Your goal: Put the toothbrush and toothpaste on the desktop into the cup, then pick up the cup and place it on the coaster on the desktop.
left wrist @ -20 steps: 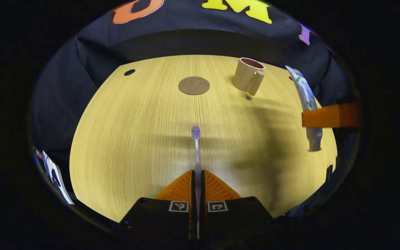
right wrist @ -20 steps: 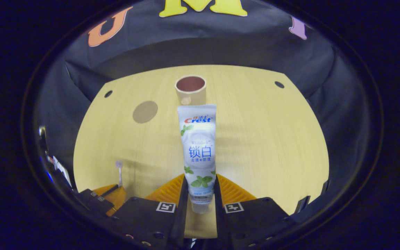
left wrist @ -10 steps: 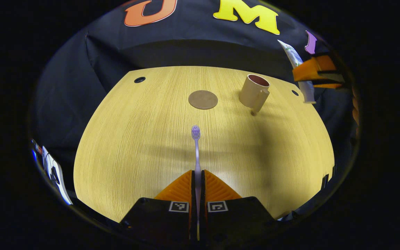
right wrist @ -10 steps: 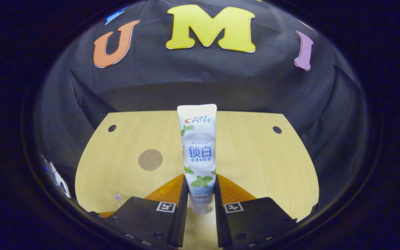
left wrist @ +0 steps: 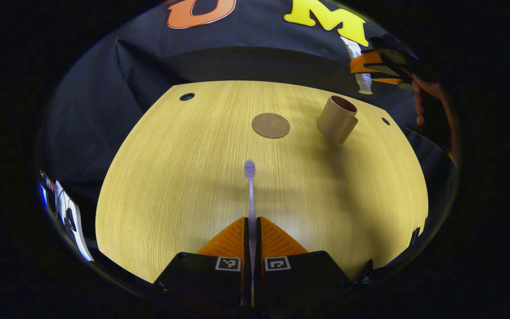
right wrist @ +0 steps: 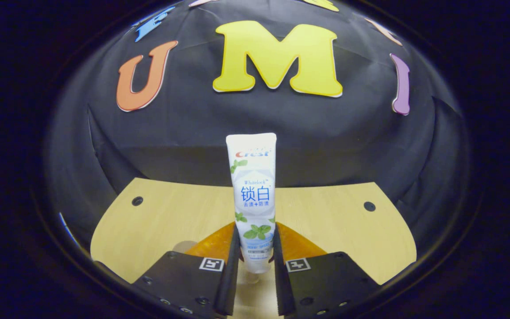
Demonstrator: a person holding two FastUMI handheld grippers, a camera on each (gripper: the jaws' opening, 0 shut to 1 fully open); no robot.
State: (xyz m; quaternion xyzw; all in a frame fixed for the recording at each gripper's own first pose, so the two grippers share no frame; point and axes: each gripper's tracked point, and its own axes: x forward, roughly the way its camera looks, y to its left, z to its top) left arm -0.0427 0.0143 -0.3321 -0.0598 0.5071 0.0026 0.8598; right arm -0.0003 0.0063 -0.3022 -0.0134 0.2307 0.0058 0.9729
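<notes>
The pale yellow wood-grain counter has a rounded front edge and fine lines running away toward the back. Two small dark round holes sit near its rear corners: one at the back left, one at the back right. Soft shadows fall in bands across the right part of the top. Behind and around the counter hangs the black cloth wall, creased at its folds. Low at the left edge, some white-and-blue objects stand beside the counter, too blurred to make out.
</notes>
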